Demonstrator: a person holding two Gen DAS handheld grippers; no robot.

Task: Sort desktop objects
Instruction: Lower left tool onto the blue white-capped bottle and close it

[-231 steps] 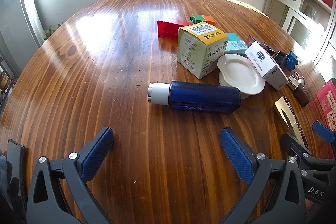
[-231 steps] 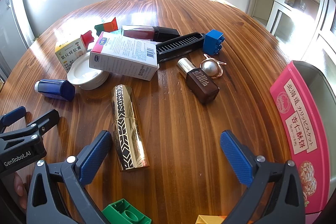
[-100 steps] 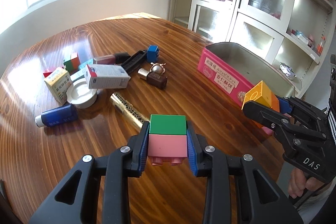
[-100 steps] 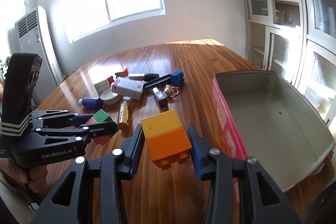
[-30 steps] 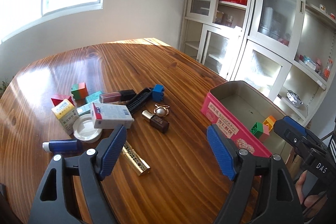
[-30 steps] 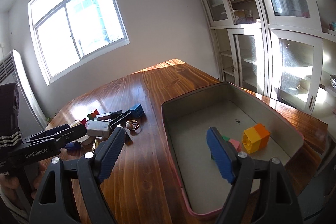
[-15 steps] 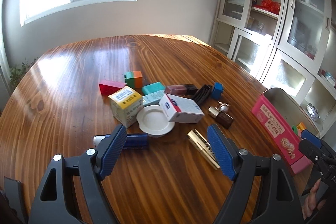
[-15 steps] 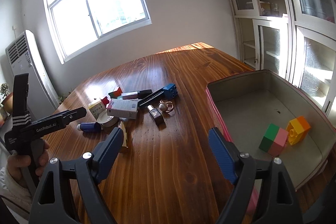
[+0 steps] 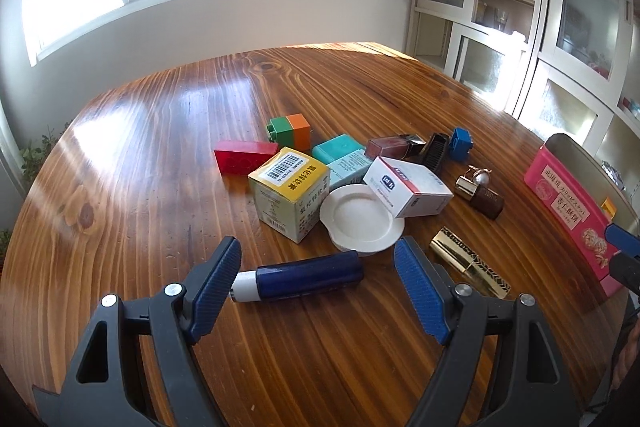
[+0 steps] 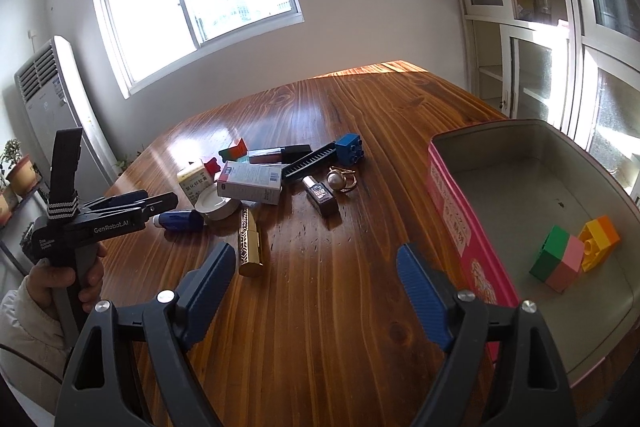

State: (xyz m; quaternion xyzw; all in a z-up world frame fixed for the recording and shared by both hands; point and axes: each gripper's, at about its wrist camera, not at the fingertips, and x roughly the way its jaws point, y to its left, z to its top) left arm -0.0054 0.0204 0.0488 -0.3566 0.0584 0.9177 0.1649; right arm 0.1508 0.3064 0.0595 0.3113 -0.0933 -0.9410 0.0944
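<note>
My left gripper [image 9: 318, 285] is open and empty, its jaws either side of a blue bottle with a white cap [image 9: 300, 277] lying on the wooden table. My right gripper [image 10: 316, 291] is open and empty above the table, left of the pink tin [image 10: 460, 227]. In the tin lie a green and pink block [image 10: 556, 259] and a yellow and orange block [image 10: 600, 241]. The left gripper also shows in the right wrist view [image 10: 158, 209].
A cluster lies beyond the bottle: white dish [image 9: 360, 217], yellow box [image 9: 288, 193], white box [image 9: 412, 191], gold tube [image 9: 470, 261], brown bottle [image 9: 480, 197], red block [image 9: 244, 155], green-orange block [image 9: 290, 131], blue block [image 9: 460, 143]. Cabinets stand at the right.
My left gripper has dropped closer to the table, its jaws now framing the blue bottle. My right gripper has moved a little lower beside the tin.
</note>
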